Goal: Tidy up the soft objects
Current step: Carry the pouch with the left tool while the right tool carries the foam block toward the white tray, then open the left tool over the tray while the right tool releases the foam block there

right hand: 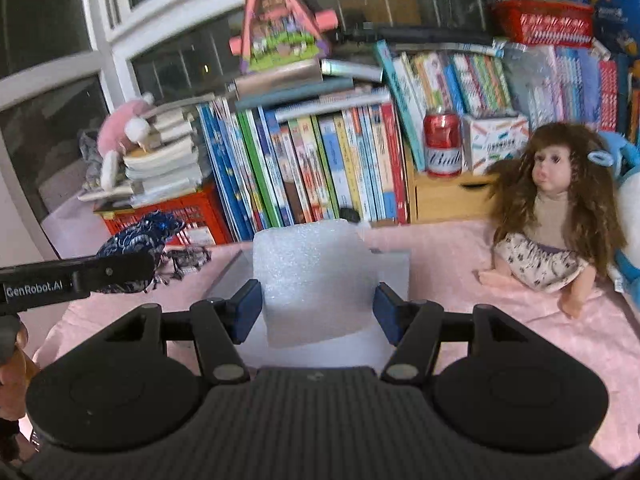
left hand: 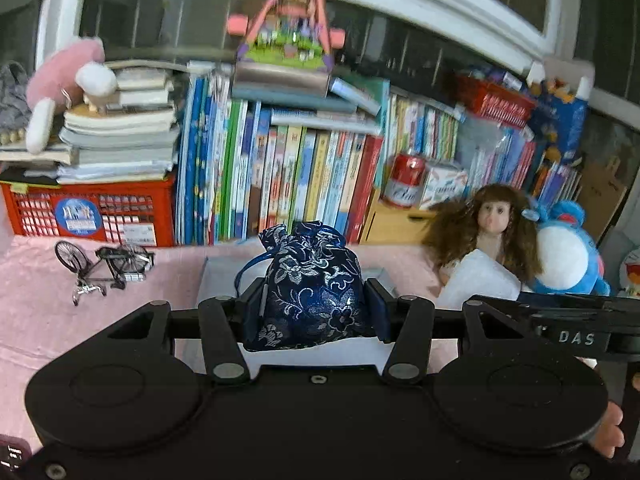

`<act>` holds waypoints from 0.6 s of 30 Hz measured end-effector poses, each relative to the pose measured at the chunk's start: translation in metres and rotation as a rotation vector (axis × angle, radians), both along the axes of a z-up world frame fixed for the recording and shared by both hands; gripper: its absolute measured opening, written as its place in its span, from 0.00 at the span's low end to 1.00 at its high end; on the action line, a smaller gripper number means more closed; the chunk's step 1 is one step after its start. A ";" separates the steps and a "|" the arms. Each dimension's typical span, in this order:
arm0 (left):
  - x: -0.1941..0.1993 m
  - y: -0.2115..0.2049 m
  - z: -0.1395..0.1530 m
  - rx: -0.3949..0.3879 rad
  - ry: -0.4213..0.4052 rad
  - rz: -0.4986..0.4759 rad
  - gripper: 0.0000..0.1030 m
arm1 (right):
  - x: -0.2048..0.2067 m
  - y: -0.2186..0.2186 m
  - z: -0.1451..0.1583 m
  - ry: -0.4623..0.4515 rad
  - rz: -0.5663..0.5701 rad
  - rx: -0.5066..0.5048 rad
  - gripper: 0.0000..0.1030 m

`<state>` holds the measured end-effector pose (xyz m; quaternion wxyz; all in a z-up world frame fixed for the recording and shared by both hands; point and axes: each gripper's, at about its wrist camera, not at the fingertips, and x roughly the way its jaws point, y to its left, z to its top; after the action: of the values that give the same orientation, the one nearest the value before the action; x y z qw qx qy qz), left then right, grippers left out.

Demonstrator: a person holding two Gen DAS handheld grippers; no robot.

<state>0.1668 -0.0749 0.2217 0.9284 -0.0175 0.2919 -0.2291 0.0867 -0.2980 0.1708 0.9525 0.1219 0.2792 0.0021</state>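
Book spines [left hand: 304,184] blurred; blue plush [right hand: 630,216] cut off.

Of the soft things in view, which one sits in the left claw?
The dark blue floral drawstring pouch, pinched in the left claw. The white foam piece is in the right claw; the doll sits free on the pink cloth.

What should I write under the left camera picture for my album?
Left tongs holding a blue flowered pouch above a pink cloth, books behind.

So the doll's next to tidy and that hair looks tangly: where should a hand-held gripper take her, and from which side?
Grip the doll across her torso, coming from the front. She sits upright facing forward, and her long hair hangs down both sides.
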 end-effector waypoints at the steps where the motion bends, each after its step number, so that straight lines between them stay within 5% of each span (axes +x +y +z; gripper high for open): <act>1: 0.010 -0.004 -0.001 0.022 0.029 -0.006 0.48 | 0.010 0.001 -0.002 0.026 -0.005 -0.004 0.62; 8: 0.063 -0.032 -0.038 0.105 0.208 -0.034 0.48 | 0.067 0.005 -0.036 0.193 -0.008 -0.018 0.62; 15: 0.114 -0.029 -0.086 0.008 0.401 -0.073 0.48 | 0.107 0.003 -0.076 0.335 -0.009 -0.014 0.63; 18: 0.130 -0.028 -0.097 0.030 0.428 -0.048 0.48 | 0.117 0.003 -0.089 0.372 -0.015 -0.038 0.63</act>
<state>0.2964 -0.1024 0.1244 0.8398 -0.0449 0.4860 -0.2376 0.2041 -0.2952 0.0822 0.8866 0.1041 0.4495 -0.0329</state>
